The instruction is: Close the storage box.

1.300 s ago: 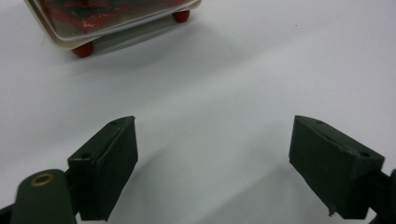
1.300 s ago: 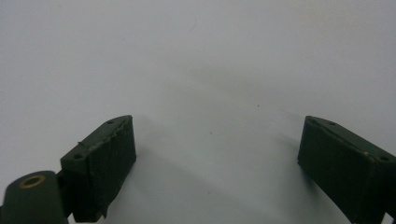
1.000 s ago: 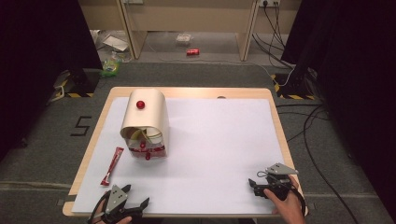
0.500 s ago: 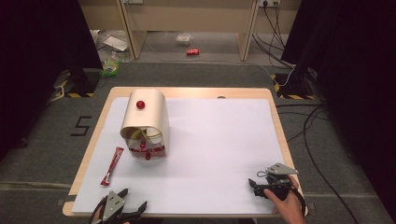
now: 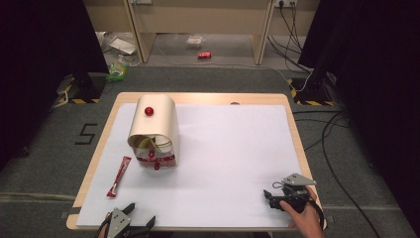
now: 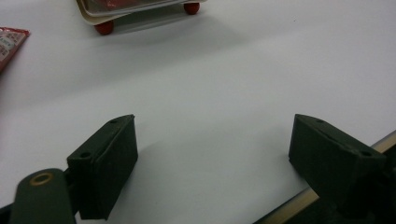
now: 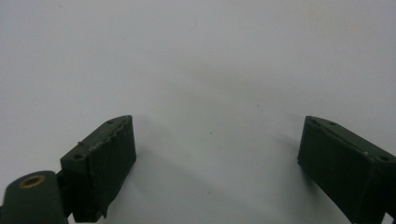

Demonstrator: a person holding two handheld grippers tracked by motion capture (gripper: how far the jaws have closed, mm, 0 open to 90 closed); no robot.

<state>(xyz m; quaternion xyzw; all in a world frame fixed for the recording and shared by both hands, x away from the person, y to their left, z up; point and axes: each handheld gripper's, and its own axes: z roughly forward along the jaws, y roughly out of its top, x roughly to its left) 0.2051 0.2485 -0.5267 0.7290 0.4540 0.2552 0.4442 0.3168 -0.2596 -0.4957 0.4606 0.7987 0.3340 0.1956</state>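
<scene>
I have the left gripper (image 5: 140,219) at the near left edge of the bench (image 5: 208,98), jaws spread wide with nothing between them. The right gripper (image 5: 271,197) sits low at the near right corner, held in a hand (image 5: 304,218), and its jaws are also wide apart and empty over bare white sheet (image 5: 233,158). That sheet covers most of the wooden bench top, leaving a strip of wood showing around the edges.

The cream container (image 5: 153,121) with a red knob (image 5: 148,111) lies on its side toward the far left of the sheet, mouth facing me, contents showing inside. A red sachet (image 5: 119,176) lies flat just to its near left, apart from it and well ahead of my left gripper.

Around the bench I see grey carpet, black curtains on both sides, cables (image 5: 337,144) trailing on the right, and a red can (image 5: 204,55) on the floor beyond.
</scene>
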